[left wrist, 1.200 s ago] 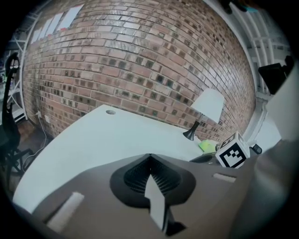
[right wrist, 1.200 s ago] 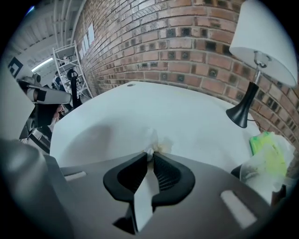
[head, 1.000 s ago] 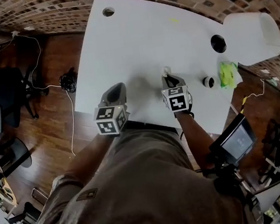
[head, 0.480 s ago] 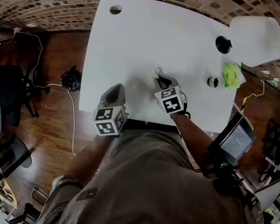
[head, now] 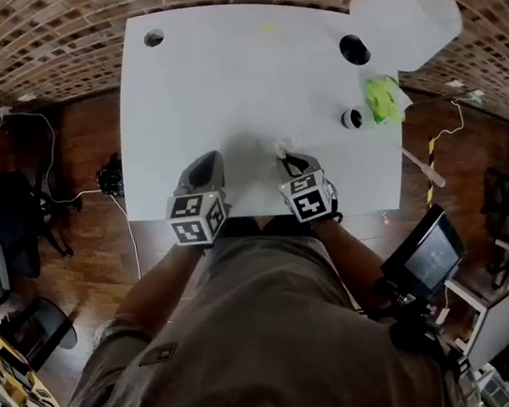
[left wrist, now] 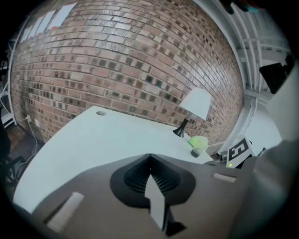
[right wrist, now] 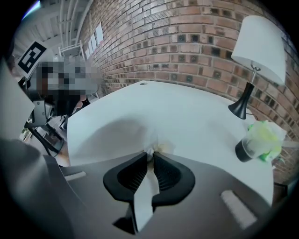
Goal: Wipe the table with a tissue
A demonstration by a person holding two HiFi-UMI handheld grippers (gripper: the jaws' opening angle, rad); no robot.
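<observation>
Just below the middle of the head view, a small crumpled white paper tissue (head: 281,147) sits pinched at the tips of the right gripper (head: 287,157). The right gripper view shows its black ribbed pads (right wrist: 164,173) closed on the soft, wrinkled wad (right wrist: 152,149), which pokes out past the tips and is pressed against the table, casting a faint shadow. It lies on the smooth, matte white tabletop with rounded corners (head: 236,77), near the lower edge of the board.

Left of it in the head view, the left gripper (head: 206,165) is also over the near part of the table. In its own view the grey moulded shell narrows to black ribbed jaws that meet with nothing between them (left wrist: 148,156). Whether it touches the surface I cannot tell.

Farther out, at the right of the head view, a short dark round cup (head: 352,119) stands just beside a lime-green crumpled lump (head: 383,98). Above them, in the upper right, stands a lamp with a white tapered shade (head: 405,6) and a black flared foot. A round cable hole (head: 153,38) pierces the table's upper left corner. Rough red-brown brick wall (left wrist: 117,56) runs behind the table, and dark wooden floorboards (head: 76,149) show at its left.
</observation>
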